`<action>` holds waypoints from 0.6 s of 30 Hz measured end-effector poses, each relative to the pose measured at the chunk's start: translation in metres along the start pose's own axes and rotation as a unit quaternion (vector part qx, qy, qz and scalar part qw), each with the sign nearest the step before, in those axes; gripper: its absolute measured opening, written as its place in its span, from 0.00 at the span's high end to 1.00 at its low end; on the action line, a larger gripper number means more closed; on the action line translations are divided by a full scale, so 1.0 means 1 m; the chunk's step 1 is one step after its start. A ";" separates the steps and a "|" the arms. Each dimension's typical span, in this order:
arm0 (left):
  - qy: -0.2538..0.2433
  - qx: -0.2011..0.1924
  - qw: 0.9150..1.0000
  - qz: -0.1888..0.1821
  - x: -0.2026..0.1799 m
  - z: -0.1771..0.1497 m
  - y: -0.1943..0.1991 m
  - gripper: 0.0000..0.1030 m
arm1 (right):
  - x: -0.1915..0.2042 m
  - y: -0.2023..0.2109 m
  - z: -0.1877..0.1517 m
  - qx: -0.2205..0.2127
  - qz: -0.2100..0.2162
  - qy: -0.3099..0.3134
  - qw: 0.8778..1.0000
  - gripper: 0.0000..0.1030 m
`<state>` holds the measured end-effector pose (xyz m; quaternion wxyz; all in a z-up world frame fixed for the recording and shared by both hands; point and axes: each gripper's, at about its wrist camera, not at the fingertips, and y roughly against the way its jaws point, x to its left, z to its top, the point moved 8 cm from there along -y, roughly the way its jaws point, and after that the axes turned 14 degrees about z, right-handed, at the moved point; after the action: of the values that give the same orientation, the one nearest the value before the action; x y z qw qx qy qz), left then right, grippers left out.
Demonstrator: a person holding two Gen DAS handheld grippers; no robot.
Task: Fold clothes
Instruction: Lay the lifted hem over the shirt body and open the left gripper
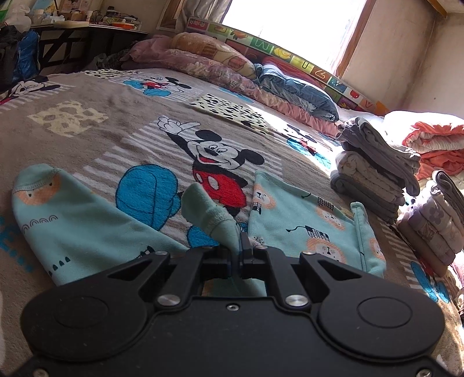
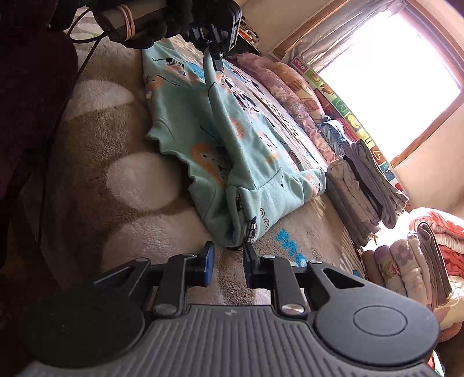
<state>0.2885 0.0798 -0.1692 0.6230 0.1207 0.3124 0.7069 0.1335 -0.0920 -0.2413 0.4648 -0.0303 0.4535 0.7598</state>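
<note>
Left claw [image 1: 235, 255] clamps the mint garment [image 1: 290, 220] raised; right claw [image 2: 229, 261] hovers low, parted.

- Pretty clearly a bedroom in someone's home: a big bed under a cartoon-mouse blanket [image 1: 145, 121].
- Rolled quilts and pillows [image 1: 203, 58] line the blanket's far edge, under a sunlit window [image 1: 290, 23] with curtains.
- Stacks of folded laundry [image 1: 374, 171] sit along its right edge.
- A cluttered dark desk [image 1: 87, 29] stands past the far left corner.
</note>
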 end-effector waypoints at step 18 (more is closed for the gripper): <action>-0.044 0.032 0.998 0.039 0.000 -0.014 -0.015 0.94 | -0.042 -0.039 0.022 -0.070 0.180 -0.159 0.968 0.43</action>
<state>0.2926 0.0757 -0.1885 0.6039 0.1841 0.3023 0.7141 0.1944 -0.0988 -0.2351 0.3831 0.1401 0.3174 0.8561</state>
